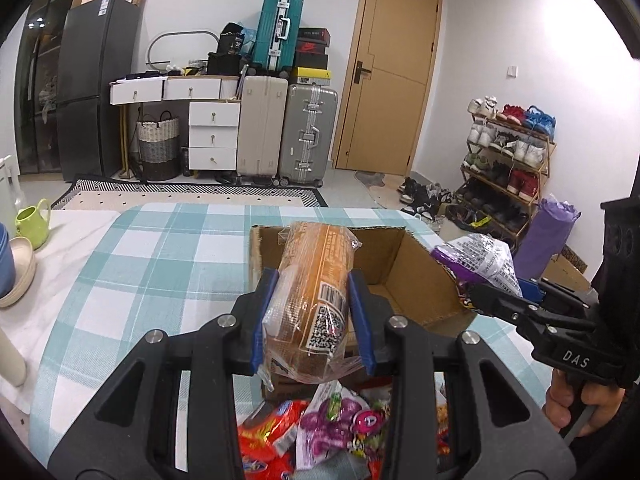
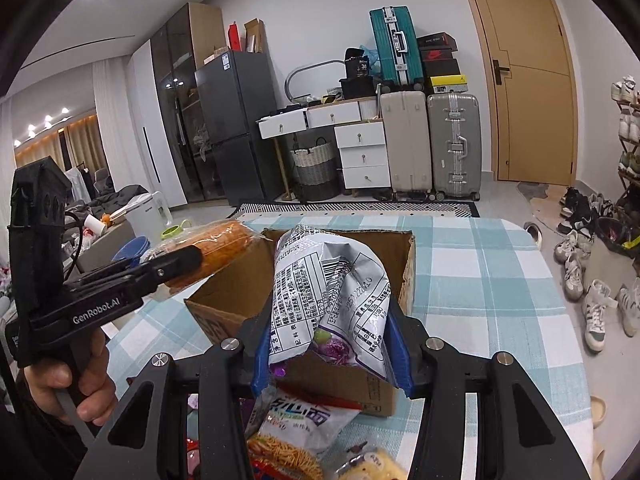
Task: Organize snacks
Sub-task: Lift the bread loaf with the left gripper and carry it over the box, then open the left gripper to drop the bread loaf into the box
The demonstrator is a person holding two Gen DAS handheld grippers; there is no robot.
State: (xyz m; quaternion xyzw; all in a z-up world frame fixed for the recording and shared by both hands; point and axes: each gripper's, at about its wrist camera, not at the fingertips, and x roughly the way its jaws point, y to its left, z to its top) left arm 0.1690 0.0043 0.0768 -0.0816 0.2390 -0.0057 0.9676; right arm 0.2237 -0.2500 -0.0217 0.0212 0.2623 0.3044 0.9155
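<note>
The left gripper point(image 1: 314, 316) jaws clamp a soft, squashable wrapped bread loaf point(image 1: 316, 276) mid-length, the right gripper point(image 2: 332, 344) jaws pinch a light, crinkly snack bag point(image 2: 328, 284), likely slippery.

Tablecloth point(image 1: 168, 248) — teal-white checks.

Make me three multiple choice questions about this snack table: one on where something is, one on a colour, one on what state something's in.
1. Where is the cardboard box?
A. on the checked tablecloth
B. on the floor
C. on the shoe rack

2. What colour are the pads on the left gripper fingers?
A. red
B. blue
C. green

3. What state is the right gripper in?
A. open and empty
B. shut on a silver and purple bag
C. shut on a mug

Answers: 1 A, the box stands on the tablecloth. 2 B, blue pads press the wrapped bread. 3 B, its fingers pinch the bag.
</note>
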